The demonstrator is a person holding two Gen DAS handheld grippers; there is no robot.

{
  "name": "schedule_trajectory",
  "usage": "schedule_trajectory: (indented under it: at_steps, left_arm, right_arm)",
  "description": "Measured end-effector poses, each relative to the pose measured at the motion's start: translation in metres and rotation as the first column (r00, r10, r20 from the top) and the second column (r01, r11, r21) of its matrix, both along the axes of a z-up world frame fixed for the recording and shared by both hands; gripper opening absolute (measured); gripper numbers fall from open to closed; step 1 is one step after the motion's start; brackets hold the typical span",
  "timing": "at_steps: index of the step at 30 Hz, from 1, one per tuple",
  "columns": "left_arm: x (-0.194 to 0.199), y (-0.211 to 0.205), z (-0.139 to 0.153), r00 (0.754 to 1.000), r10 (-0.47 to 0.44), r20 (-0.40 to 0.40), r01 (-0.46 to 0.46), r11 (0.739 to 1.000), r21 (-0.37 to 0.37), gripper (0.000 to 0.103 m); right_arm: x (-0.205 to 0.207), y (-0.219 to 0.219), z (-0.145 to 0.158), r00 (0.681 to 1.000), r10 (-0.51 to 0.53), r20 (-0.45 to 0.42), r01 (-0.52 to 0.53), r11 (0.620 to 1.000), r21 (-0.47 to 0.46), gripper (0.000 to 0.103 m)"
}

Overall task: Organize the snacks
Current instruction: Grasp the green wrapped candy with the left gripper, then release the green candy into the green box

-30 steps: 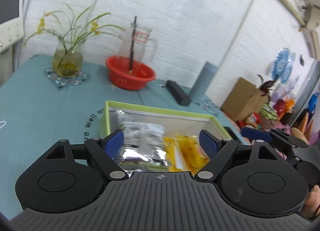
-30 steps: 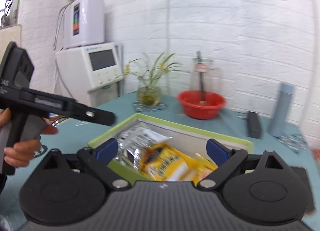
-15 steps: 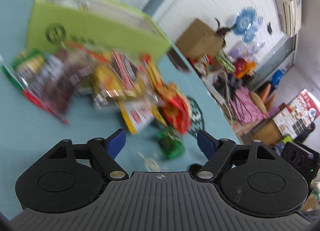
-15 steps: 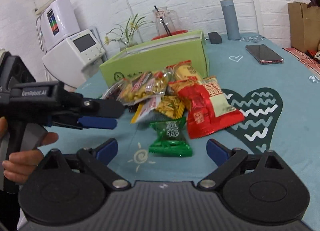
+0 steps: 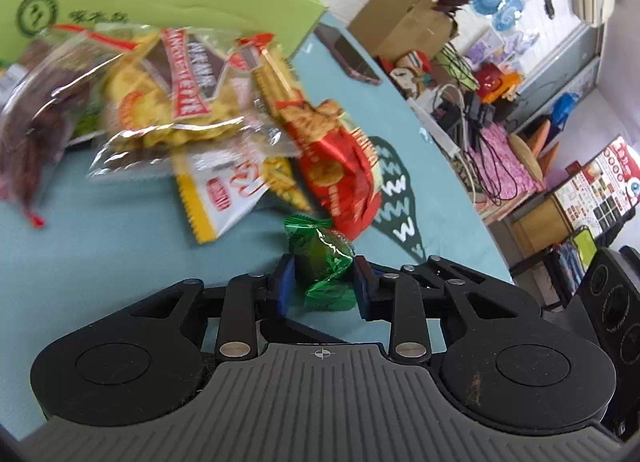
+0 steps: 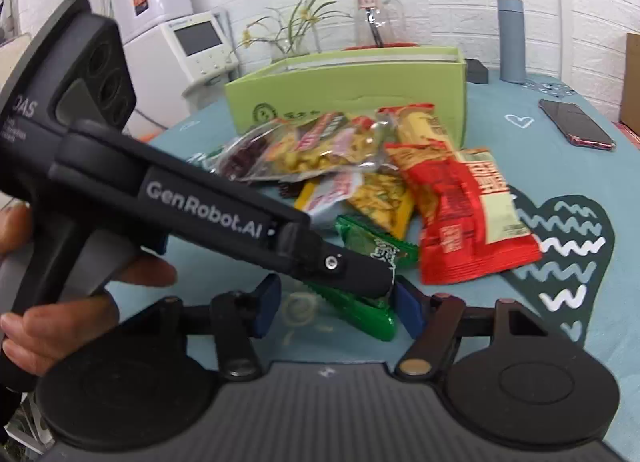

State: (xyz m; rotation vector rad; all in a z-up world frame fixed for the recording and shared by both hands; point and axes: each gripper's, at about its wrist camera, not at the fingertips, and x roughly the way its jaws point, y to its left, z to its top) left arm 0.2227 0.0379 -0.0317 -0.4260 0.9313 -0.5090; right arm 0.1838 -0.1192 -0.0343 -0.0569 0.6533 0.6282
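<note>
In the left wrist view our left gripper (image 5: 322, 282) pinches the light, crinkly green candy packet (image 5: 322, 258) mid-body, jaws just closed, while in the right wrist view our right gripper (image 6: 336, 308), narrowed, brackets its slippery tail.

Green candy: small glossy green foil-wrapped sweet (image 5: 322, 258), crinkled, on the teal tablecloth, nearest item in front of the pile.
Snack pile: red biscuit packet (image 6: 472, 218), yellow and clear bags overlapping.
Box: lime-green cardboard box (image 6: 352, 90), upright behind the pile.
</note>
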Motion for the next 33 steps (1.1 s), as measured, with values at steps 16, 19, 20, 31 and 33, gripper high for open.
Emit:
schedule_trajectory:
  at_steps: [16, 19, 20, 31, 33]
  left_arm:
    - [-0.069, 0.065, 0.003, 0.990, 0.134, 0.050, -0.135, 0.991, 0.005, 0.038]
    - [-0.065, 0.060, 0.000, 0.991, 0.123, 0.052, -0.123, 0.992, -0.008, 0.029]
    - [-0.064, 0.059, -0.002, 0.993, 0.112, 0.045, -0.111, 0.994, -0.010, 0.013]
    - [-0.031, 0.066, 0.051, 0.986, 0.096, 0.140, -0.091, 0.995, -0.042, 0.004]
    - [-0.005, 0.067, 0.074, 0.978, 0.088, 0.189, -0.082, 0.996, -0.042, 0.005]
  right_arm:
    - [-0.041, 0.041, 0.006, 0.996, 0.080, 0.028, -0.080, 0.997, -0.013, 0.078]
    - [-0.037, 0.045, 0.000, 0.995, 0.101, 0.022, -0.101, 0.995, -0.024, 0.071]
    - [-0.037, 0.047, -0.002, 0.994, 0.107, 0.036, -0.106, 0.994, -0.027, 0.069]
    - [-0.002, 0.055, 0.048, 0.970, 0.141, 0.197, -0.132, 0.989, -0.062, 0.064]
    - [0.024, 0.057, 0.067, 0.957, 0.139, 0.254, -0.125, 0.990, -0.071, 0.065]
